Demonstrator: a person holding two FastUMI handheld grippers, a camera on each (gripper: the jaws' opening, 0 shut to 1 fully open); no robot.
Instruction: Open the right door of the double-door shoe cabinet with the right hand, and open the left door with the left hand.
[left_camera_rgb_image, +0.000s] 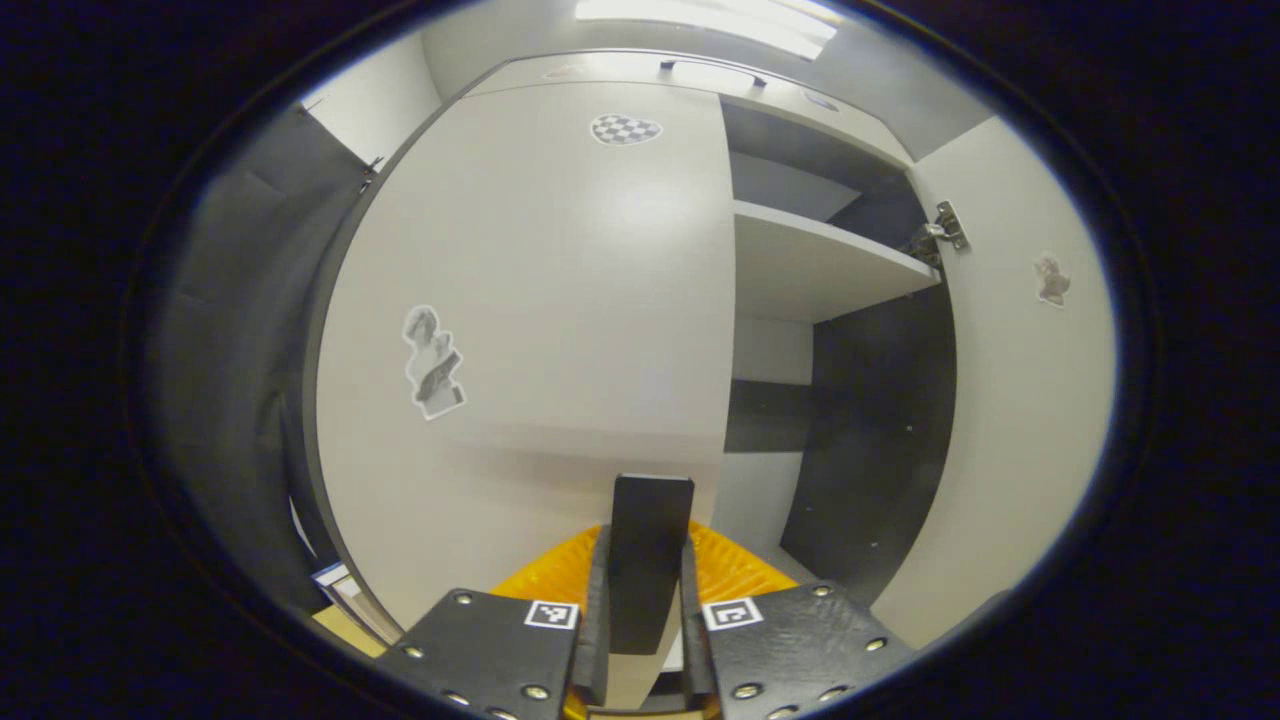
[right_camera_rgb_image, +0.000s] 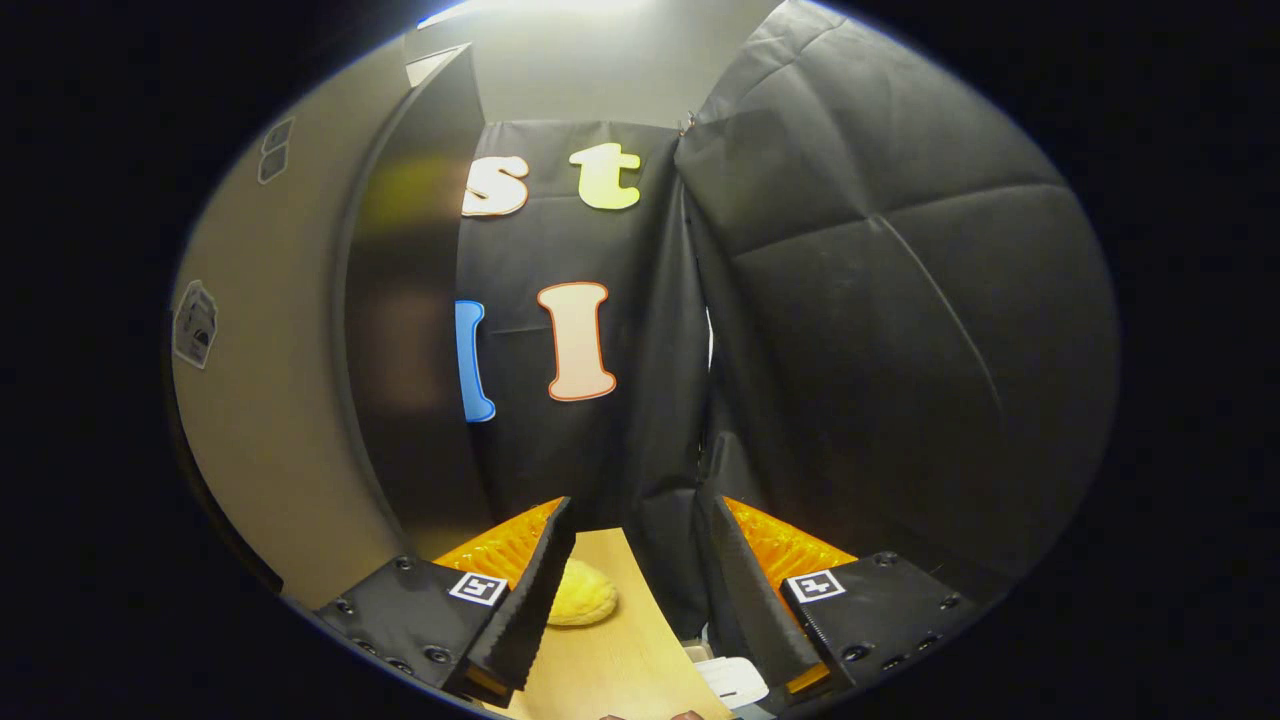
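Dark handle bar (left_camera_rgb_image: 652, 500) stands upright between the fingers of the left gripper (left_camera_rgb_image: 646, 560), both of which press on its sides: the grip is closed on the handle. The handle belongs to the left door (left_camera_rgb_image: 560, 300), a pale panel that appears closed or nearly so, its free edge lying along the middle of the shoe cabinet. Beyond that edge the cabinet is exposed, with a pale shelf (left_camera_rgb_image: 810, 265) and a dark side wall. Further right the right door (left_camera_rgb_image: 1020, 400) stands swung out, and its hinge (left_camera_rgb_image: 940, 235) is visible at the top.

In the right gripper view, the right gripper (right_camera_rgb_image: 640, 600) has its fingers spread wide and holds nothing. A yellow object (right_camera_rgb_image: 582, 595) lies on a wooden surface (right_camera_rgb_image: 610, 660) just past them, and the right door (right_camera_rgb_image: 270, 400) stands to the left.

Judgement: the right door is done and the left door is the step in hand.

Risks:
- The fingers hold the bar only by its narrow sides, so a straight pull could slide them off.
- The door swings on an arc. A hand that does not follow that arc would twist the grip and strain the handle.
- The idle right gripper, being near the open door, could knock it back.
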